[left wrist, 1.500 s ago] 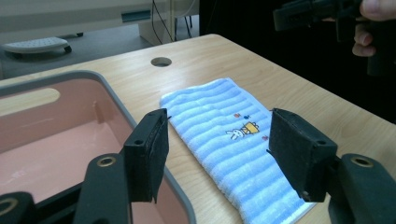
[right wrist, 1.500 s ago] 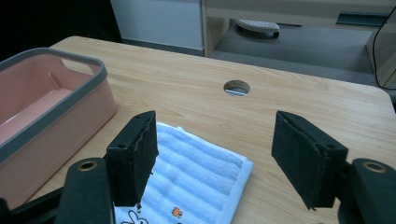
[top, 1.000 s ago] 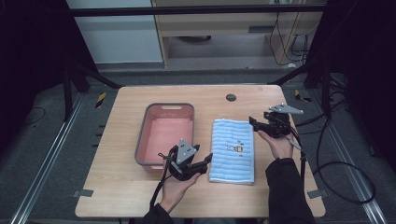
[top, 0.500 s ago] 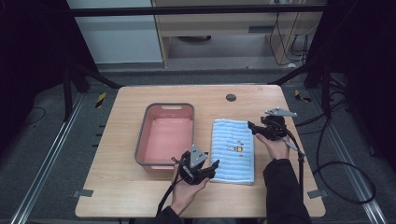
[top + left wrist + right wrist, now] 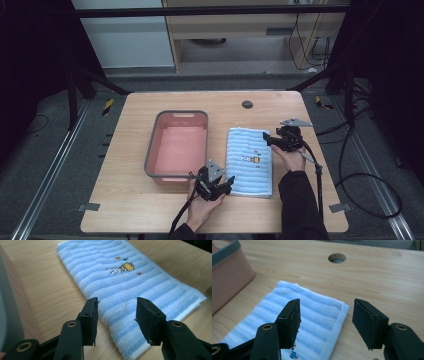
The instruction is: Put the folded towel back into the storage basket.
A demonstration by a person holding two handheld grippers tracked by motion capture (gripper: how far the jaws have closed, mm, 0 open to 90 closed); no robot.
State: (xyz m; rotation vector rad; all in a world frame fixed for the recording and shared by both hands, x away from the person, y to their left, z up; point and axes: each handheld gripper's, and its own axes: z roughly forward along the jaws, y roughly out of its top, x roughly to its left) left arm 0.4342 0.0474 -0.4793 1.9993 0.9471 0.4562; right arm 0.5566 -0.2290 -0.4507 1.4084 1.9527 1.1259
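Now the step in hand is judged to be the approach to a folded blue striped towel (image 5: 249,161), which is laid flat on the tabletop (image 5: 125,210) just to the right of a pink tub (image 5: 178,145). The left tool (image 5: 227,182) is held at the towel's near left corner, and in the left gripper view its jaws are seen spread astride that edge, with cloth between them but not pressed. The right tool (image 5: 268,140) is held at the towel's far right corner; in the right gripper view its jaws are likewise spread over that corner, nothing being pinched.

For the next move, each tool would probably need to be lowered onto its corner and pressed together on the cloth, so that the towel could be lifted or unfolded evenly.

Compared with the earlier frame, both tools have been brought down and closer to the towel, the left one from beside the tub's near rim, and the jaws of both have just been closing. The towel itself has not been shifted.
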